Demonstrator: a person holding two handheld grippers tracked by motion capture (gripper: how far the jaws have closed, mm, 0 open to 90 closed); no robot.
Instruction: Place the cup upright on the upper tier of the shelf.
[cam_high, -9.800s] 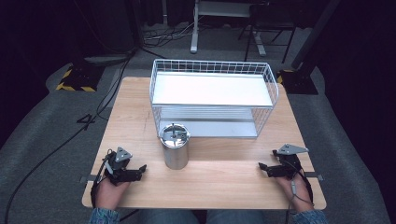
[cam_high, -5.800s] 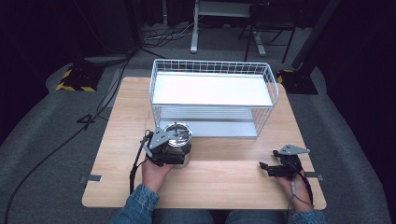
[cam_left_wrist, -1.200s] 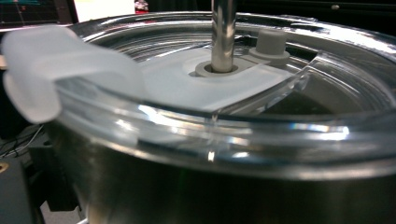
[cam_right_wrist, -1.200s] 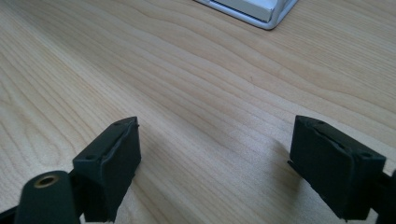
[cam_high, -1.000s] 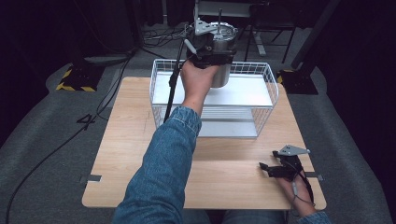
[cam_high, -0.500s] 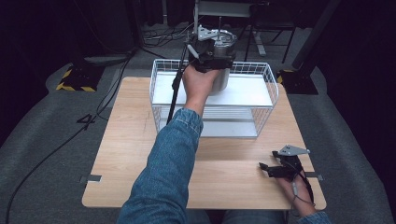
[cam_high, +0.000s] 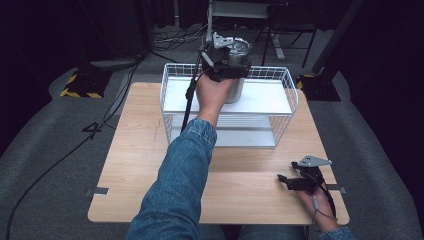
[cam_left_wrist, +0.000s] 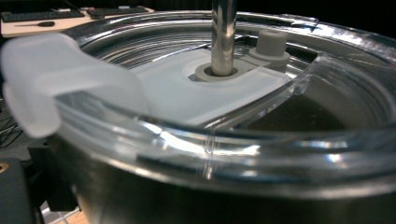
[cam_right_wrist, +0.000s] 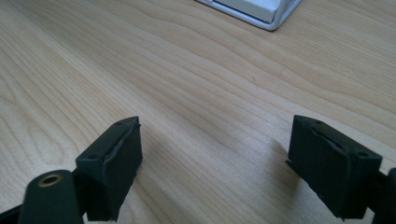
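We are holding a stainless steel tumbler up over the far half of the white wire basket, which is sitting at the back of the wooden table. Our left gripper is clamping the tumbler near its top, with our denim sleeve stretching forward across the table. In the left gripper view we are looking across the tumbler's clear plastic lid at very close range, with a metal straw rising through the lid's middle and a translucent tab bulging at the rim; the jaws themselves are mostly out of sight there, so their grip is probably on the tumbler's wall just under the lid. Our right gripper is resting on the table's near right corner, its jaws standing spread apart over bare wood, pinching nothing.
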